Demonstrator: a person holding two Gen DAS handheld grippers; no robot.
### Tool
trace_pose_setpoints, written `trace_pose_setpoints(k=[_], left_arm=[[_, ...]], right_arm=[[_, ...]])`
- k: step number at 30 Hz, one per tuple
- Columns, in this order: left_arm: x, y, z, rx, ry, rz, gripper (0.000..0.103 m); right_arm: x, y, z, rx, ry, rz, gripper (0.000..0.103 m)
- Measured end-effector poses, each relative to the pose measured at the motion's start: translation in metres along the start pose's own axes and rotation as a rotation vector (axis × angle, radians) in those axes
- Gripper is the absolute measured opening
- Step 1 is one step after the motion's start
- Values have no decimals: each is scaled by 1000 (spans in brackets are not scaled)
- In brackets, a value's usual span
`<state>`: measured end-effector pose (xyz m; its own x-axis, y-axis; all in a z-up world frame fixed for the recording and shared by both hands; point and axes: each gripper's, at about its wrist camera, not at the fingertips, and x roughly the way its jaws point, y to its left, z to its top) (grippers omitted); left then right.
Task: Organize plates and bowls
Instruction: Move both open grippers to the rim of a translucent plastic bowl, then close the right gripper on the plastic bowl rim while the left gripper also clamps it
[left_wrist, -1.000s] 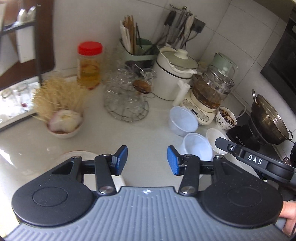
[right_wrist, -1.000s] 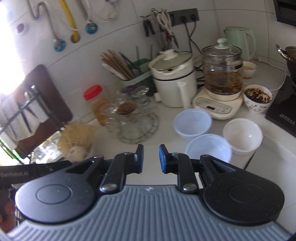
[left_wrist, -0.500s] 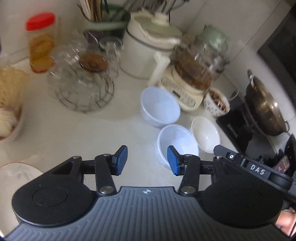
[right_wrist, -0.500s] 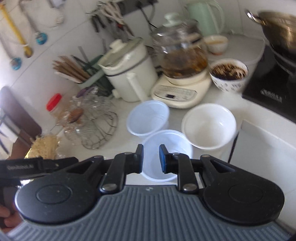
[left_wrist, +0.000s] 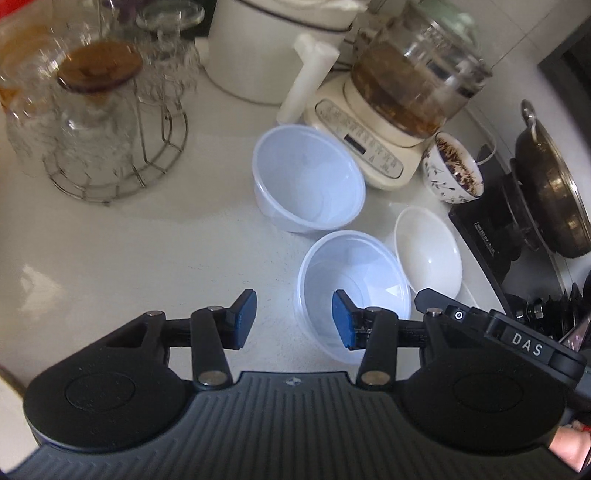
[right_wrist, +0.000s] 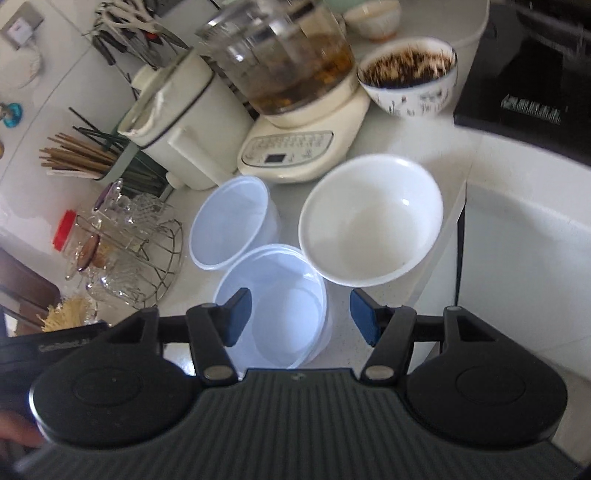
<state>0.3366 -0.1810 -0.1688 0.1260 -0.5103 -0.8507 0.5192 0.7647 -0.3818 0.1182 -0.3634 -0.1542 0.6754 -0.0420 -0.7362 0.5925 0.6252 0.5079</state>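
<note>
Three empty bowls sit close together on the white counter: a near clear plastic bowl (left_wrist: 354, 280) (right_wrist: 273, 295), a far clear plastic bowl (left_wrist: 308, 177) (right_wrist: 232, 221) and a white ceramic bowl (left_wrist: 428, 254) (right_wrist: 369, 221). My left gripper (left_wrist: 293, 319) is open. Its right fingertip hangs over the near clear bowl's inside, and the bowl's left rim shows in the gap, untouched. My right gripper (right_wrist: 301, 319) hovers over the same bowl from the other side. Its jaws are opening, and their pads press on nothing. The right gripper's black body (left_wrist: 498, 332) juts into the left wrist view.
Behind the bowls stand a glass kettle on a cream base (left_wrist: 388, 122) (right_wrist: 295, 110), a white pot (right_wrist: 184, 122), and a patterned bowl of dark bits (left_wrist: 452, 170) (right_wrist: 410, 81). A wire rack of glasses (left_wrist: 99, 129) is at left. A black cooktop with a wok (left_wrist: 546, 199) is at right.
Both grippers have come down and forward over the cluster of bowls, which now looks much larger. The right gripper's jaws went from nearly shut to wide apart. The left jaws kept their gap.
</note>
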Motion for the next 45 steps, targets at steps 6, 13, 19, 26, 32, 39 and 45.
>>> trace_pose_setpoints(k=[6, 13, 19, 26, 32, 39, 45], left_arm=[[28, 6, 3, -77, 53, -23, 49], [43, 6, 4, -110, 71, -23, 35], [51, 2, 6, -88, 83, -43, 14], [52, -3, 7, -54, 75, -12, 8], [40, 0, 2, -62, 58, -14, 7], [20, 2, 0, -77, 20, -9, 7], [-9, 18, -2, -127, -16, -21, 7]], right_arm=[[17, -9, 1, 30, 49, 7, 51], [31, -17, 2, 53, 103, -7, 39], [39, -18, 4, 47, 145, 0, 18], [41, -13, 6, -1, 147, -12, 14], [38, -10, 7, -23, 159, 7, 13], [35, 4, 8, -68, 152, 25, 13], [34, 22, 11, -105, 177, 62, 13]])
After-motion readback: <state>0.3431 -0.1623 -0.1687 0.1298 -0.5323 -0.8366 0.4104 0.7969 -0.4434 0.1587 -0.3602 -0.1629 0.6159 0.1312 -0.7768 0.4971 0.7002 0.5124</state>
